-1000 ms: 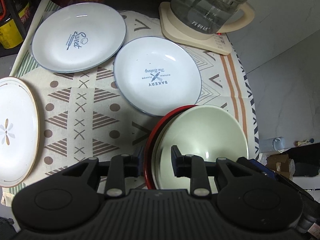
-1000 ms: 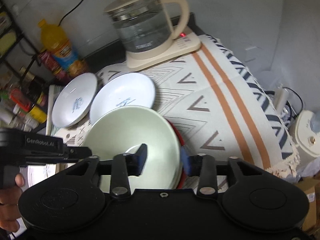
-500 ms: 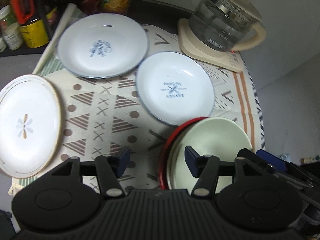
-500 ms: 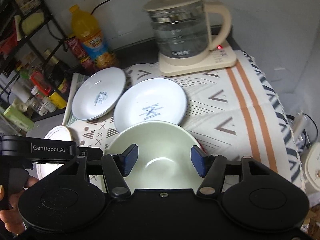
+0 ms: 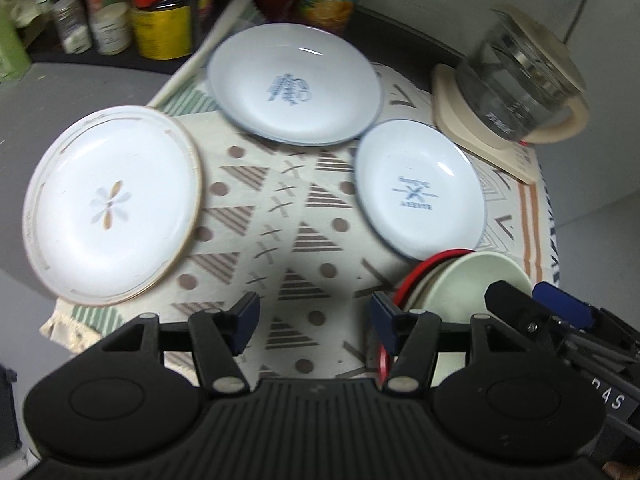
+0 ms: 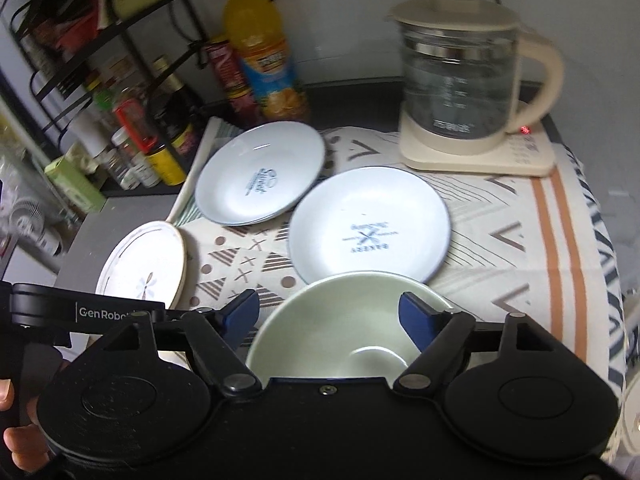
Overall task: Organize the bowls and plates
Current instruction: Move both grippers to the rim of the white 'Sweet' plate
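Observation:
A pale green bowl (image 6: 340, 328) sits nested in a red-rimmed bowl (image 5: 424, 270) at the cloth's near right; the green bowl shows in the left wrist view (image 5: 476, 280) too. My right gripper (image 6: 330, 316) is open and hangs over the green bowl, empty. My left gripper (image 5: 314, 314) is open and empty, left of the bowls over the cloth. A white "Bakery" plate (image 5: 418, 192) (image 6: 370, 226), a white "Sweet" plate (image 5: 294, 84) (image 6: 260, 178) and a flower-patterned plate (image 5: 112, 204) (image 6: 144, 266) lie on the cloth.
A glass kettle on a cream base (image 6: 464, 92) (image 5: 516, 84) stands at the back right. Bottles and jars (image 6: 260, 48) (image 5: 160, 28) line the back left by a black rack (image 6: 72, 32). The patterned cloth (image 5: 280, 216) ends at the table's right edge.
Both grippers have opened wide and pulled back from the stacked bowls. The left gripper has swung left, so more of the flower plate and bottles show.

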{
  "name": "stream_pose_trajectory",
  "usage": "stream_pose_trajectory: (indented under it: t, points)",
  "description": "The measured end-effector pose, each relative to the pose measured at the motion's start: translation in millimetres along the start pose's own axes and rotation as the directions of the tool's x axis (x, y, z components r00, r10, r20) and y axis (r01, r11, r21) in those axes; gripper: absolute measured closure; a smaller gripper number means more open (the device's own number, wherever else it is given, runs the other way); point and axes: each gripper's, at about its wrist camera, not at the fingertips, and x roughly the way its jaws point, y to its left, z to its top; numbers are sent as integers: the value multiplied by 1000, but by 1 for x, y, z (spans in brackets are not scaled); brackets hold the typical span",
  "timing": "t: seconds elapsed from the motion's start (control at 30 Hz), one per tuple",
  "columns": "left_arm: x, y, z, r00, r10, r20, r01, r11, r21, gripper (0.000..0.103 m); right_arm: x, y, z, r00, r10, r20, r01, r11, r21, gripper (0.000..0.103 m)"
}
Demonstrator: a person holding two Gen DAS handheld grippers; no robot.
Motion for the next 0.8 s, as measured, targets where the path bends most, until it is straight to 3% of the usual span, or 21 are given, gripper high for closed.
stream_pose_trajectory:
  t: [0.43,0.8]
  points:
    - [-22,42,-8,995,96,27,-92,989,-119,44,13,39,13,995,98,-13,-99,988,-122,17]
    - [-25,68,7,994,89,57,-78,982,-174,44,31,59,25,995,91,-32,-94,984,-152,17]
